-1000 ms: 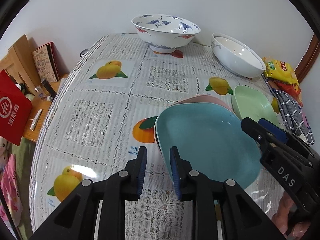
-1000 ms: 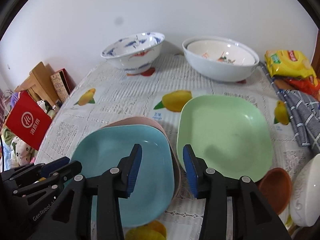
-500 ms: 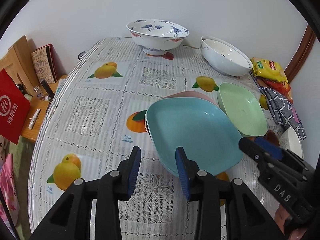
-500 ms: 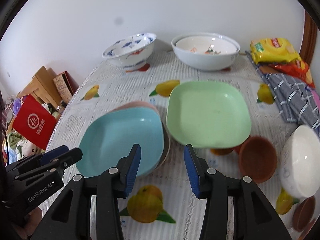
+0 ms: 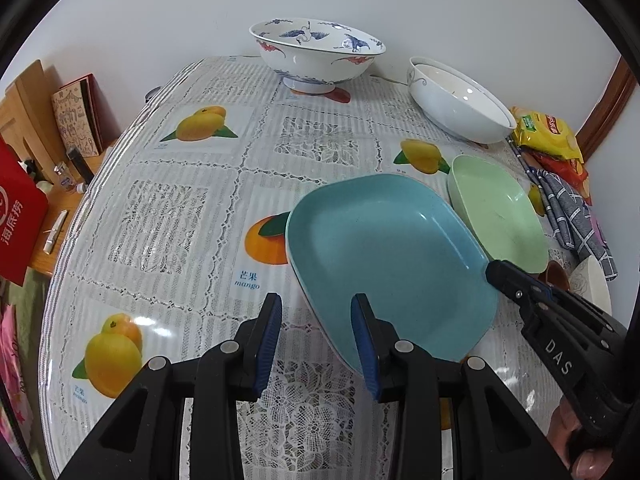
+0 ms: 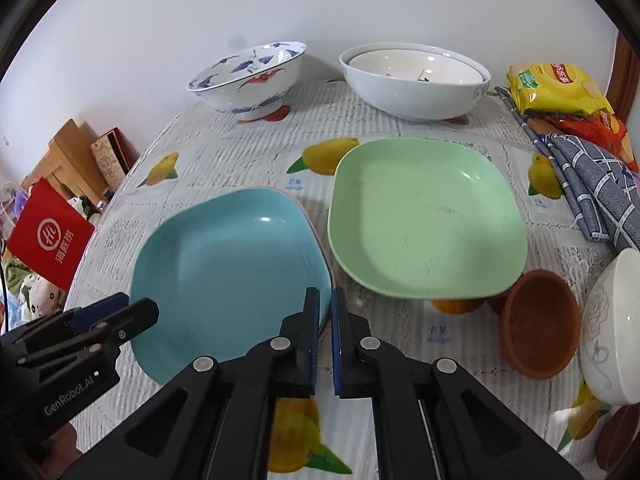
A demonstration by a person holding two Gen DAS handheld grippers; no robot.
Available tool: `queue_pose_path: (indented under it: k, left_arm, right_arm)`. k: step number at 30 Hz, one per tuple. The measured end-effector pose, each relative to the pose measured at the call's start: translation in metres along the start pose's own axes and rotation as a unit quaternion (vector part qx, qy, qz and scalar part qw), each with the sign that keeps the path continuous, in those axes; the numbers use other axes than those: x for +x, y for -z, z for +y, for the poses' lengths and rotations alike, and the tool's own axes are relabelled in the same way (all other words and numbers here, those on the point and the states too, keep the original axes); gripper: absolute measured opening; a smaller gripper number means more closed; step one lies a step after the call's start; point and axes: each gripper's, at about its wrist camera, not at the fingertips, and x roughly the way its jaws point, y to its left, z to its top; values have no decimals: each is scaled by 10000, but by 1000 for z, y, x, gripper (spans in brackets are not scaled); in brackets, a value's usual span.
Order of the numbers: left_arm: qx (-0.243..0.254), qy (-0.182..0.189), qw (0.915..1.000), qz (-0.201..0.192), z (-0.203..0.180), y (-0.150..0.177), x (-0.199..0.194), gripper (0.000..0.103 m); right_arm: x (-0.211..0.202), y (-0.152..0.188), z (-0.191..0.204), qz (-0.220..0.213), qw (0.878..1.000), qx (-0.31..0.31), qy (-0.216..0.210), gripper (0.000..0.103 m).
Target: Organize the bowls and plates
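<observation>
Pinching the near right rim of the blue plate (image 6: 224, 268) with the right hand-held gripper (image 6: 325, 332), fingers nearly together. Hovering wide apart, holding nothing: left hand-held gripper (image 5: 316, 344). Lying just beside the green plate (image 6: 428, 216) on the desk (image 5: 168, 216).

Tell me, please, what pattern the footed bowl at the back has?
Blue cranes with red accents on white footed bowl; clearest from left wrist.

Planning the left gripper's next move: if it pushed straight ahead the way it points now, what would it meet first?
Probably the blue plate: its near-left rim sits just ahead of the open left gripper, nearest the right finger. Left of that rim there is only tablecloth. Depth is unclear.
</observation>
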Motion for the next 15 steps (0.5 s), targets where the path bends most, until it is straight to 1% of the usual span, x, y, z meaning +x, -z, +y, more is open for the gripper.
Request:
queue_pose_path:
  k: [2,3,4,5,6,7,8,10,14,15]
  left_arm:
    - [21,-7,10000,-10,-1,-1,-1,34]
    - [34,-5,10000,-13,-2,-1,-2,34]
    - [54,-3,10000,-24,-3,-1,-3,34]
    - [72,-9,10000,-44,-5,-2,-5,34]
    - [83,-9,9999,-59,-6,-3,-7,34]
    - [113,13,9999,-92,-9,-3,-10,34]
    - [135,27,9998,-118,-12,-4,-13,34]
    - [209,44,9996,-184,-20,-6,-19,34]
    - [341,94,9989,-302,-38,-9,-30,34]
    - [386,110,9986,-337,-44,-10,-34,34]
  right_arm:
    - [-3,-2,-1,-80,9999,-37,63,8]
    - [-6,-3,-2,-98,9999,-47,75,14]
    - [-9,-4,-3,-127,9999,-33,67,22]
    - [-11,-5,-5,-161,9998,-6,71,27]
    - [-14,-6,-8,-202,9998,22,85,36]
    - [-19,-7,-10,-273,9995,38,120,39]
    - [-23,-8,-13,-317,9993,42,171,39]
    - [-31,-11,-19,-366,9988,40,322,43]
    - [-52,-13,-35,-610,9963,57,595,45]
    - [-58,-13,-39,-660,9958,73,637,48]
